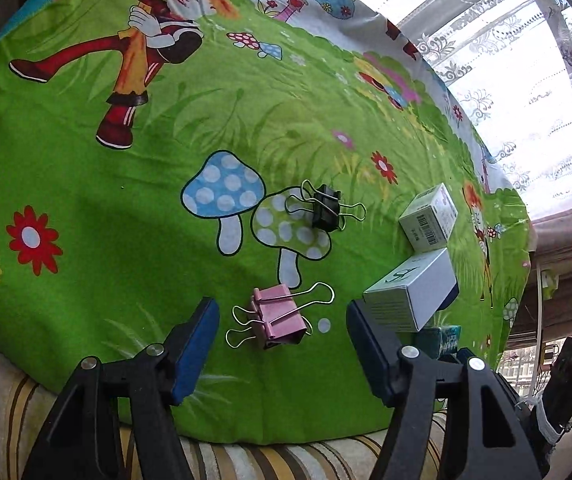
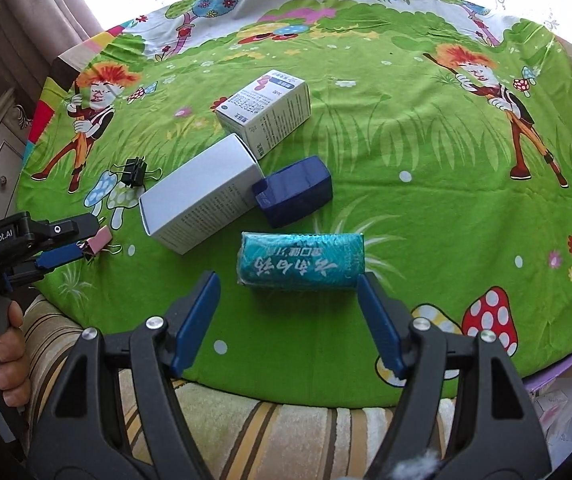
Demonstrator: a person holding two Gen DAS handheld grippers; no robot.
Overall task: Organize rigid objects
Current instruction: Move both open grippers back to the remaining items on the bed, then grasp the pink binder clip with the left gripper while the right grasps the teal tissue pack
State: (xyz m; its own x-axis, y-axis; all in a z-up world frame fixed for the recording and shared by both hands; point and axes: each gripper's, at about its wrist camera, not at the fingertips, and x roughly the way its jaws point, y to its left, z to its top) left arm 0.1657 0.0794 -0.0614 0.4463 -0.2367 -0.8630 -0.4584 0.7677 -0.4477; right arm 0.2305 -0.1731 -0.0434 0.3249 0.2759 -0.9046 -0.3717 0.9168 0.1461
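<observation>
A pink binder clip lies on the green cartoon cloth, just in front of my open left gripper, between its fingertips. A black binder clip lies further out. In the right wrist view a teal wrapped pack lies just ahead of my open right gripper. Beyond it are a dark blue box, a long white box and a white medicine box. The left gripper shows at the left by the pink clip.
The white boxes lie right of the left gripper. The cloth covers a table over a striped towel at the near edge. Lace curtains hang behind. A cabinet stands at the left.
</observation>
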